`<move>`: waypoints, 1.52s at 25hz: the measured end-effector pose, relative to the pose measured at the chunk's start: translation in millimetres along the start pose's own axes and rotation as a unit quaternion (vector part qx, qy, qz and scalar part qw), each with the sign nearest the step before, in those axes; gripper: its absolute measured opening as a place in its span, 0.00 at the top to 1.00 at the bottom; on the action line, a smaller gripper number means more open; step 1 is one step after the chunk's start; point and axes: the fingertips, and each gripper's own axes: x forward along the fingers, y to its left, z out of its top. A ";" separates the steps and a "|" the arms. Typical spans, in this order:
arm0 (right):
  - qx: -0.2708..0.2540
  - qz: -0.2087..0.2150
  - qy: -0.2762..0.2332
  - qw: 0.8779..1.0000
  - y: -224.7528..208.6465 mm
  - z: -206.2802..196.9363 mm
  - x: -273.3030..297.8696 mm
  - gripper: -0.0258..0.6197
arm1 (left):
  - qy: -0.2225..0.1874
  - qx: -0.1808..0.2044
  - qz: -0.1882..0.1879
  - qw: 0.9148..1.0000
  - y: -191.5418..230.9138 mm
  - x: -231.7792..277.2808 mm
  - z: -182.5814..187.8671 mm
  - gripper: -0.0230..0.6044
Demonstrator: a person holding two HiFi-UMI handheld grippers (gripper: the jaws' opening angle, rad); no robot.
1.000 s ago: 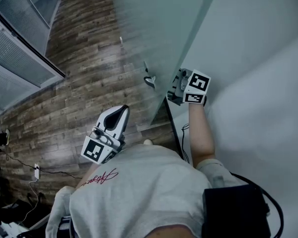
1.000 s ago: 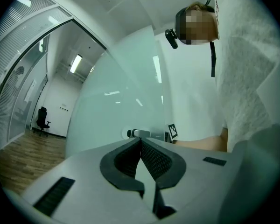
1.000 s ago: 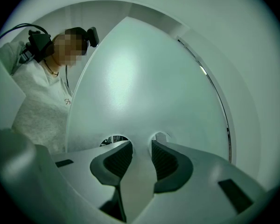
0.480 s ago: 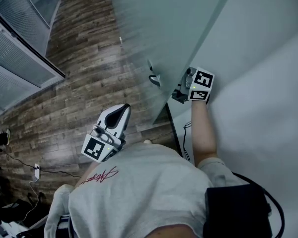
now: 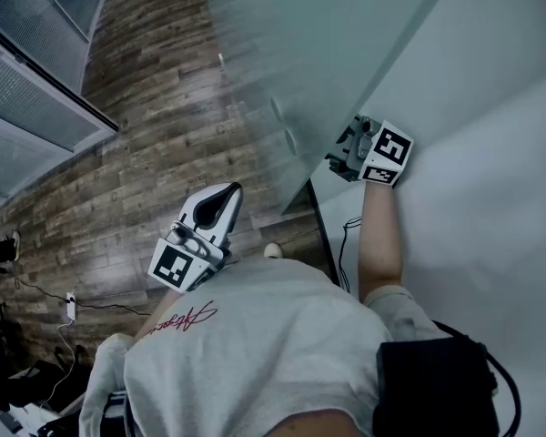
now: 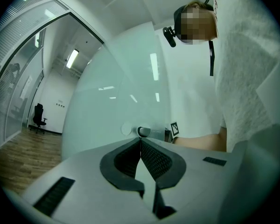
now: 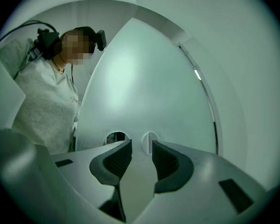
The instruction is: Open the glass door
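Observation:
The frosted glass door (image 5: pixel 328 44) stands ajar, its edge running down toward me. Two round handle mounts (image 5: pixel 289 138) show through the glass. My right gripper (image 5: pixel 344 156) is at the door's edge on the white-wall side. In the right gripper view its jaws (image 7: pixel 141 149) stand open and have just been opening. Nothing lies between them, and the door (image 7: pixel 140 87) with its round mounts (image 7: pixel 150 141) is right ahead. My left gripper (image 5: pixel 227 194) hangs near my chest, shut and empty (image 6: pixel 140 141), pointing at the door (image 6: pixel 112 97) and its handle knob (image 6: pixel 143 131).
Wood flooring (image 5: pixel 164 107) runs left of the door. A glazed partition (image 5: pixel 36 80) lines the far left and a white wall (image 5: pixel 491 153) the right. Cables and a plug (image 5: pixel 68 308) lie on the floor. An office chair (image 6: pixel 38 115) stands far off.
The door's edge and my right gripper have shifted right and slightly up in the head view. The lever handle seen earlier no longer shows. The left gripper has stayed put.

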 end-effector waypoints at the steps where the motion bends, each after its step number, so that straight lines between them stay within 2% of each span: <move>1: -0.012 -0.022 0.007 1.000 0.3 -3.1 -2.8 0.74 | 0.001 -0.002 -0.002 1.000 0.2 -0.4 -1.8 0.94; 2: -0.026 -0.046 0.018 0.998 1.9 -7.0 -5.4 0.77 | 0.002 -0.003 -0.005 1.000 0.2 -0.5 -2.5 0.94; 4: -0.050 -0.091 0.038 0.994 7.3 -13.8 -10.4 0.89 | 0.002 -0.006 -0.016 1.000 0.3 -0.7 -1.9 0.94; 9: -0.052 -0.188 0.042 0.980 34.9 -34.3 -29.4 0.92 | 0.002 -0.011 -0.053 0.999 1.6 -4.9 -5.6 0.94; 12: -0.036 -0.253 0.035 0.966 56.9 -41.6 -45.0 0.93 | -0.001 -0.016 -0.079 0.997 4.3 -7.1 -0.6 0.94; 18: -0.031 -0.346 0.006 0.938 115.8 -25.6 -53.0 0.93 | -0.008 -0.025 -0.131 0.991 9.8 -19.4 13.2 0.94; 26: -0.043 -0.402 -0.052 0.913 161.9 -4.1 2.4 0.93 | -0.015 -0.022 -0.192 0.981 15.7 -50.1 23.6 0.94; 29: -0.049 -0.418 -0.058 0.905 175.2 -4.1 25.0 0.93 | -0.022 -0.018 -0.208 0.978 19.8 -65.8 27.8 0.94; 35: -0.045 -0.416 -0.047 0.907 201.1 -15.1 66.8 0.93 | 0.001 -0.010 -0.214 0.977 32.8 -100.0 17.3 0.94; 38: -0.044 -0.411 -0.035 0.910 203.5 -19.1 83.6 0.93 | -0.015 -0.019 -0.214 0.977 35.4 -109.2 26.9 0.94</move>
